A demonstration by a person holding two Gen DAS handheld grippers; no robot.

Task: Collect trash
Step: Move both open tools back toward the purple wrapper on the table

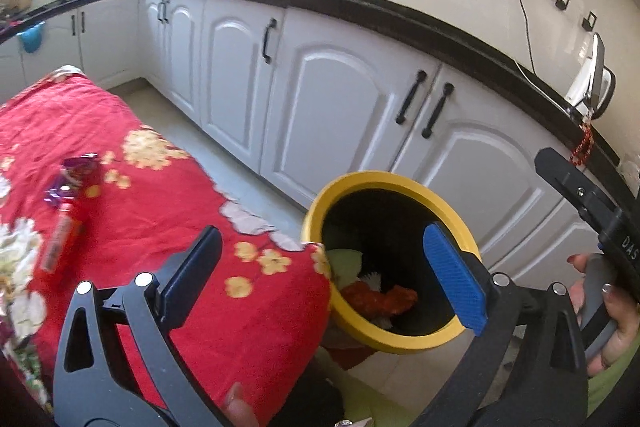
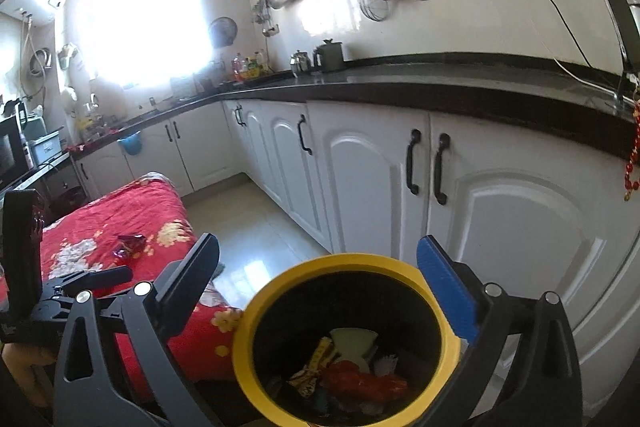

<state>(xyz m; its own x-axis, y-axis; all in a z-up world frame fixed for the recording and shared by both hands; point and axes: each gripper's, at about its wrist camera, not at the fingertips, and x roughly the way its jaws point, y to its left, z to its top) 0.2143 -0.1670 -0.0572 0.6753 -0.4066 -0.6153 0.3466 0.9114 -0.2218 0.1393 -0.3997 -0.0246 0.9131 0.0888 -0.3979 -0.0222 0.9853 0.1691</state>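
Note:
A yellow-rimmed black bin stands on the floor against the corner of the red floral tablecloth. It holds a red wrapper, a yellow wrapper and a pale green piece. On the cloth lie a purple wrapper and a red stick pack. My left gripper is open and empty over the table corner and the bin's near rim. Directly above the bin, my right gripper is also open with nothing in it.
White cabinets with black handles run close behind the bin under a dark countertop. A strip of tiled floor lies between table and cabinets. A hand holds the right gripper's body at the right edge.

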